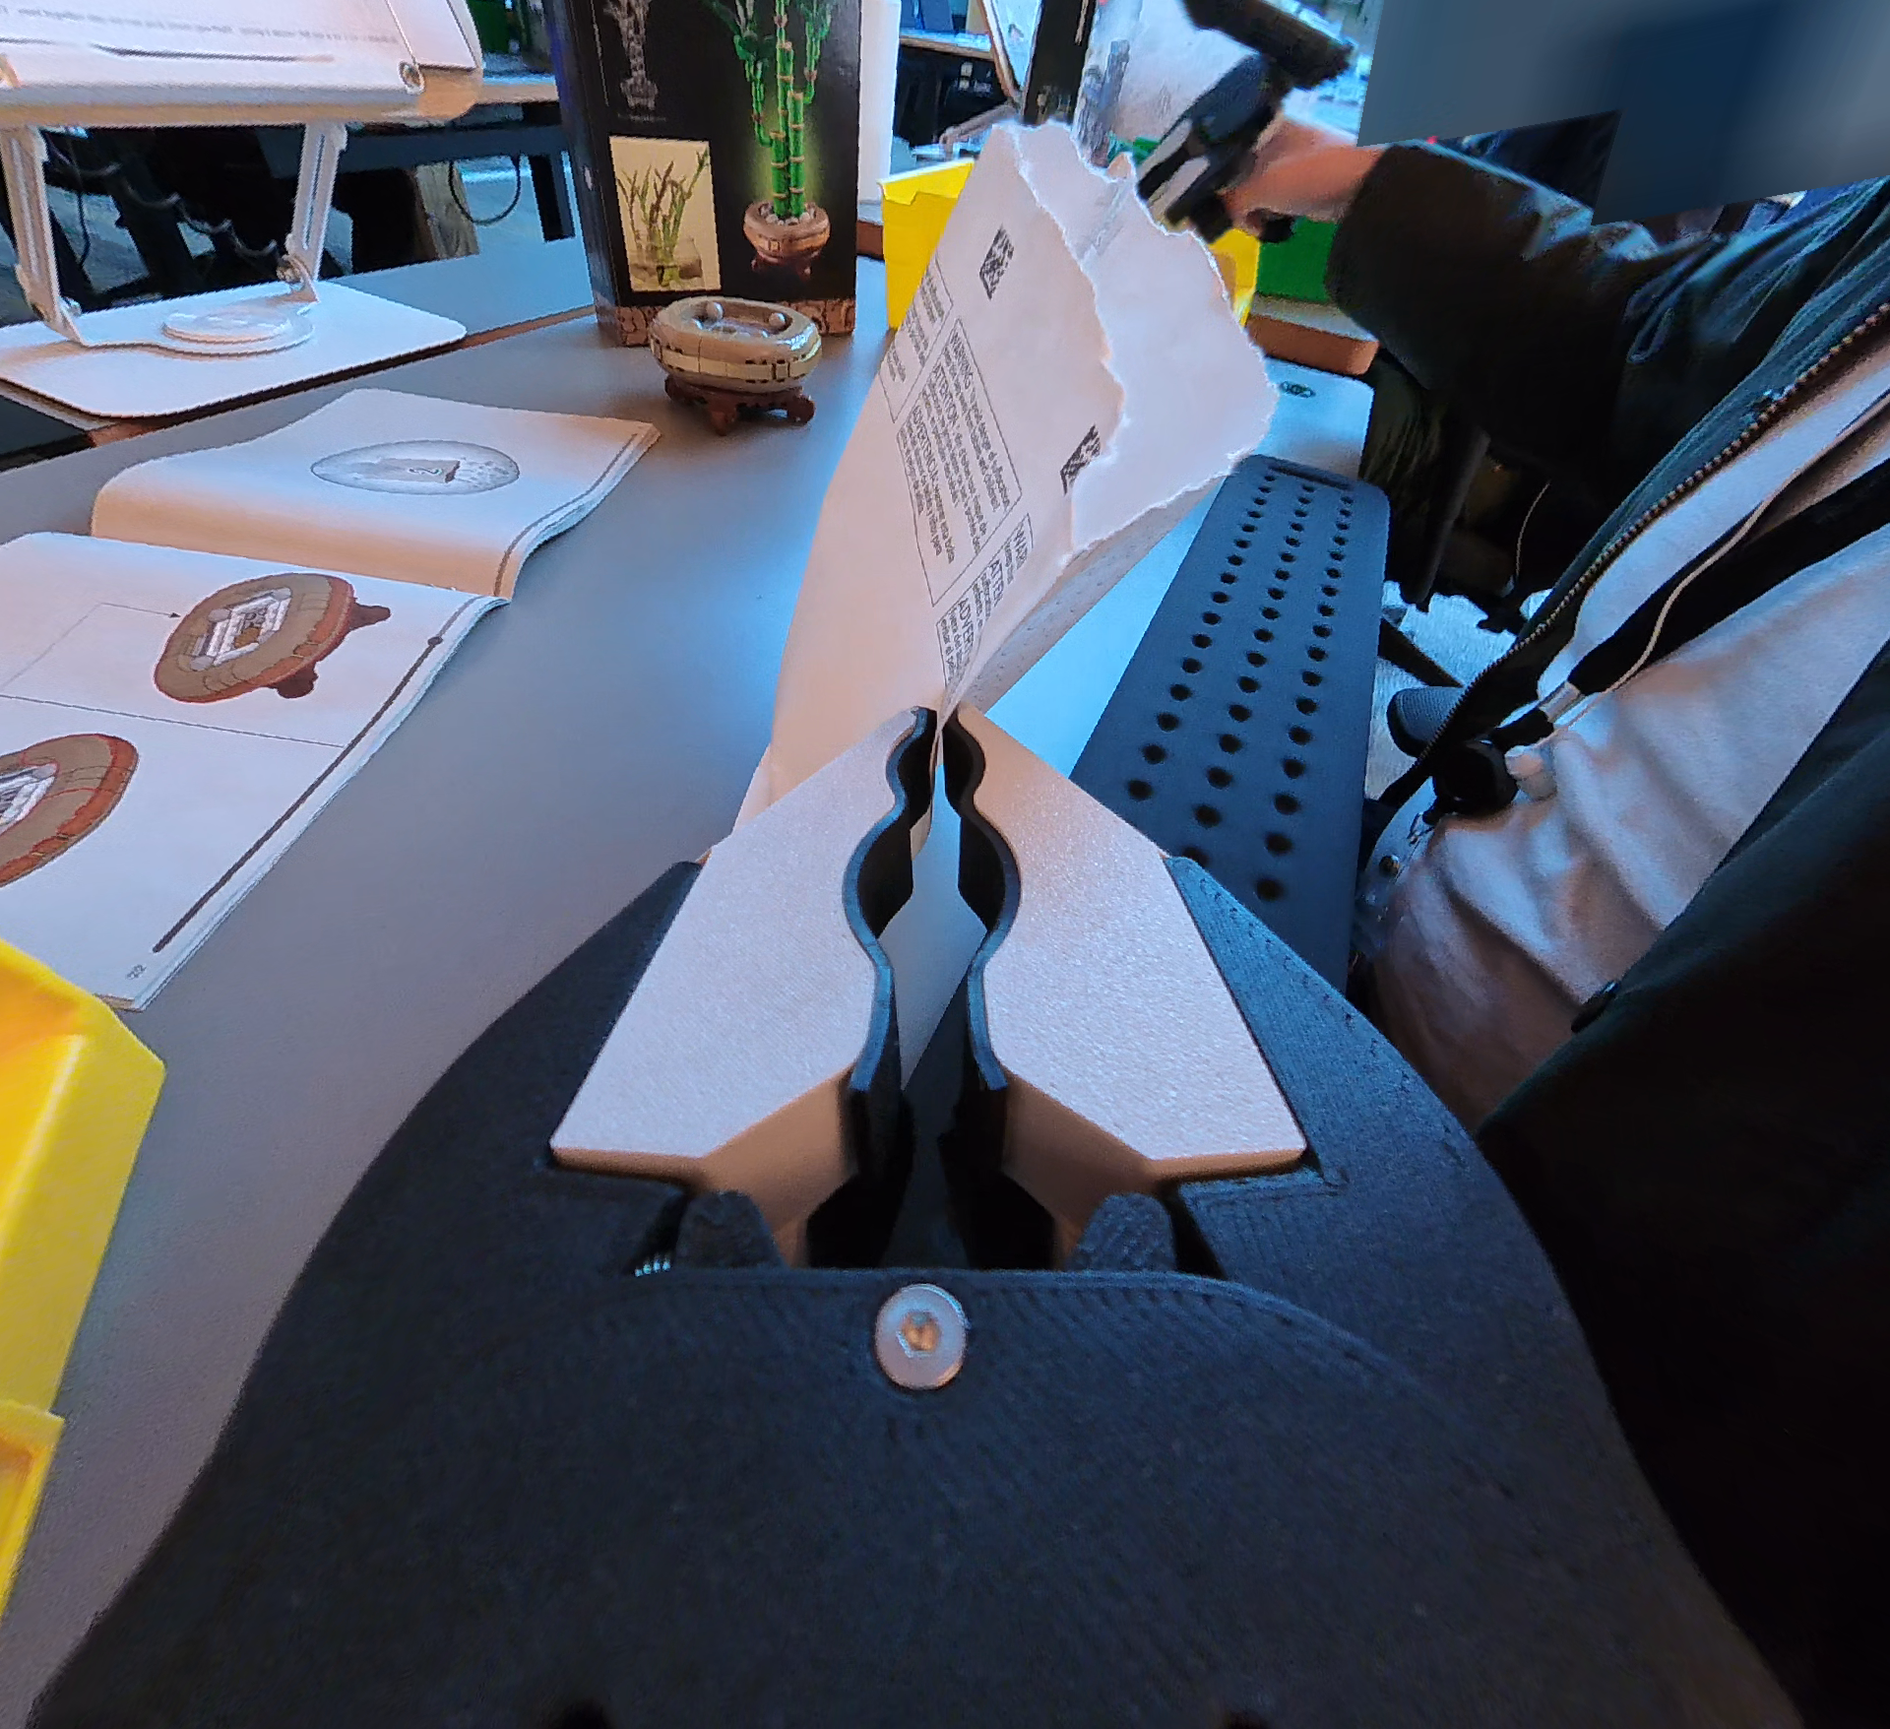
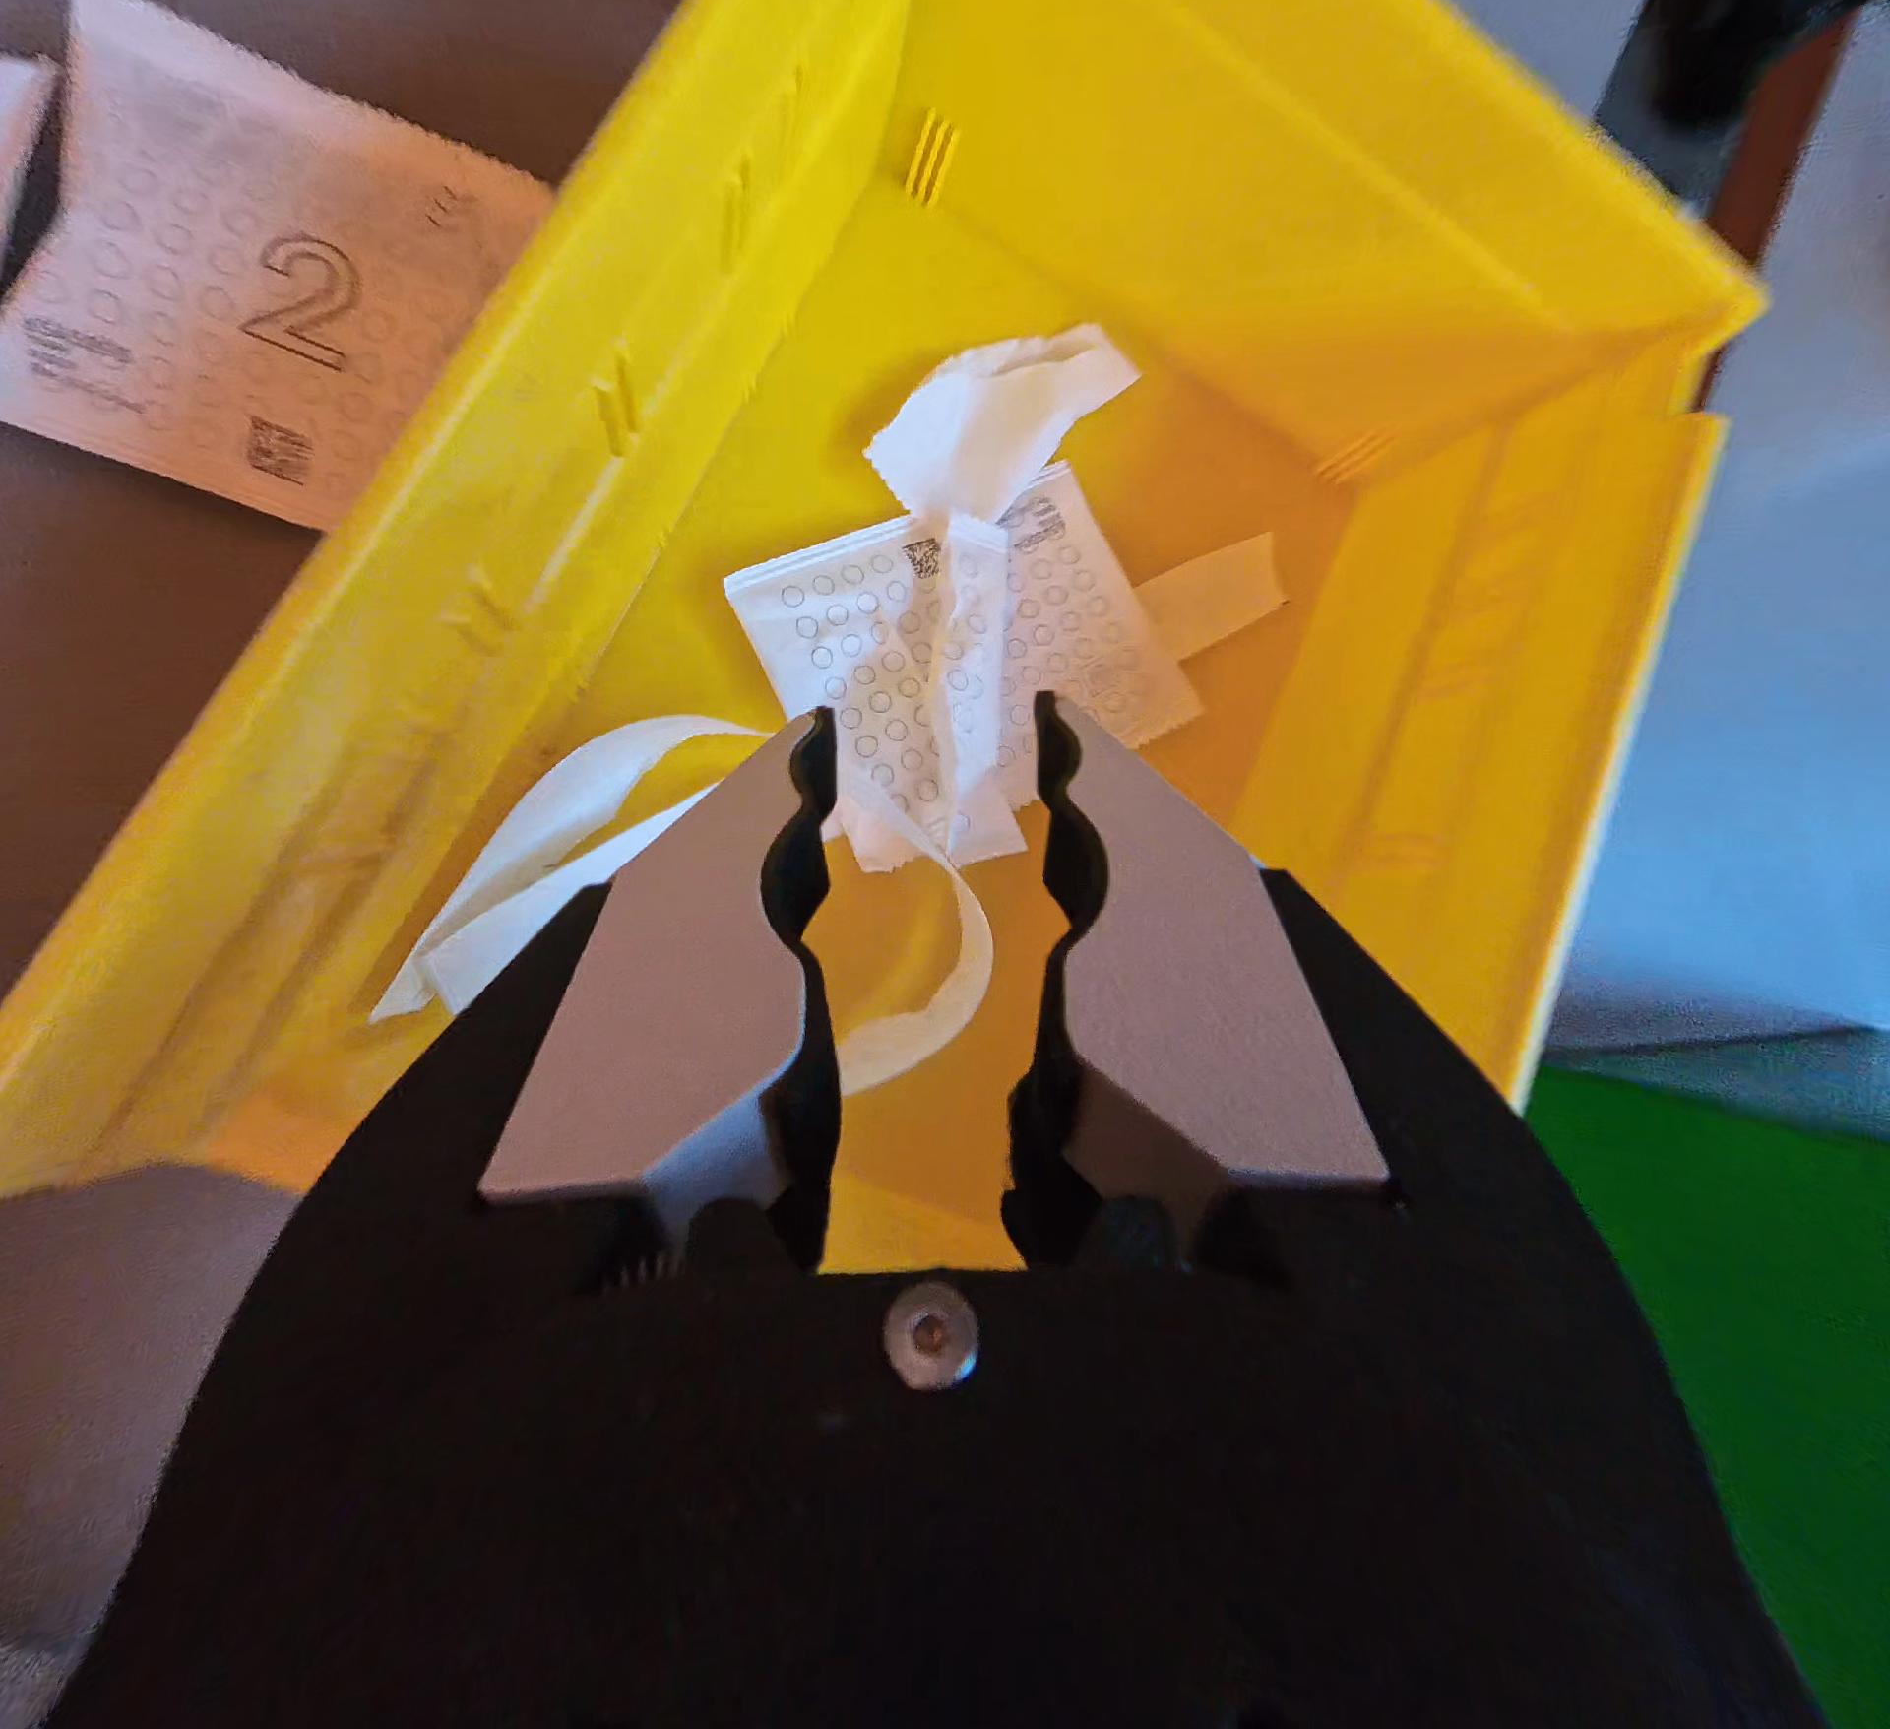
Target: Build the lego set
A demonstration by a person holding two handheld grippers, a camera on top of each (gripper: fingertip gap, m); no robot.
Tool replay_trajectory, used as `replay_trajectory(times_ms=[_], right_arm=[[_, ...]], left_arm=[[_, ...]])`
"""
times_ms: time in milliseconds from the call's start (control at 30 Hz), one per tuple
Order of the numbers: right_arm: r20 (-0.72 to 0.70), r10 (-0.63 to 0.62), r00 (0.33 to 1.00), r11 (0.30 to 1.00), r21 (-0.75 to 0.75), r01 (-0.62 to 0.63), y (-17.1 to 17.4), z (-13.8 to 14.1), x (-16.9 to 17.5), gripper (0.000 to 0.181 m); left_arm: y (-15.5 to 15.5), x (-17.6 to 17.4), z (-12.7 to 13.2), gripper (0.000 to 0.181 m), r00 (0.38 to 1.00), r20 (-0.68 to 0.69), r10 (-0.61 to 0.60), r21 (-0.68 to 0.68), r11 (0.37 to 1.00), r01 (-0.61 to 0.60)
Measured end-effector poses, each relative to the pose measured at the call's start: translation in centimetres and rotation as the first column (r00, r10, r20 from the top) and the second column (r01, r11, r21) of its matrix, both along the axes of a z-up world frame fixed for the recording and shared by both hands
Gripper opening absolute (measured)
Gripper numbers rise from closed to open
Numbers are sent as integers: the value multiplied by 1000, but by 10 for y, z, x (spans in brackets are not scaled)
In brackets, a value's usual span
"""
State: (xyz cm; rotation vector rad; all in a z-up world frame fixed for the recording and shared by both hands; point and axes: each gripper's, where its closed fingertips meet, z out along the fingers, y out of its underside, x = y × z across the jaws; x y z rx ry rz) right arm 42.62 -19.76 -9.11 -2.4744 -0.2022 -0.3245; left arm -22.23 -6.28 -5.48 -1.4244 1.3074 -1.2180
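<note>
- The left gripper point(image 1: 939, 723), centre frame, is clamped on a torn paper bag point(image 1: 1007, 442) rising toward upper right.
- The right gripper point(image 2: 933, 718) hangs with fingers apart over a yellow bin point(image 2: 1227, 145) holding an emptied small bag point(image 2: 951, 647) and paper strips.
- The built pot base point(image 1: 736, 355) sits upper centre, before the set's box point(image 1: 706, 84).
- An open instruction booklet point(image 1: 256, 657) lies at left.
</note>
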Motion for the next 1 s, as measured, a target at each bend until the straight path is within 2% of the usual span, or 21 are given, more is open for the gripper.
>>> replay_trajectory(times_ms=[133, 300, 400, 533, 667, 767, 900, 1000], right_arm=[[-95, -51, 994, 990, -139, 38, 13, -32, 13, 30], [-175, -119, 977, 967, -244, 74, 8, -60, 24, 18], [-228, -126, 966, 989, -110, 103, 13, -43, 25, 6], [-349, -62, 935, 984, 135, 116, 15, 7, 14, 4], [-508, 120, 853, 947, 316, 56, 8, 61, -26, 4], [-538, 279, 795, 916, 398, -52, 6, 92, -76, 4], [-472, 371, 800, 921, 298, -251, 14, 82, -148, 5], [-404, 380, 832, 925, 197, -326, 30, 58, -183, 6]], left_arm=[[0, 3, 1, 0, 1000, -27, 4, 7, 1000, -3], [-1, 5, 1, 0, 999, -32, 6, 2, 1000, -6], [0, 5, 1, 0, 999, -31, 6, -2, 1000, -6], [1, 7, 1, 0, 999, -38, 2, -1, 1000, -2], [0, 9, 1, 0, 999, -36, -4, -2, 1000, 4], [-1, 10, -1, 0, 999, -34, -8, -5, 1000, 8], [-2, 12, -3, 0, 999, -34, -13, -4, 1000, 13], [-2, 12, -3, 0, 999, -35, -14, -1, 1000, 14]])
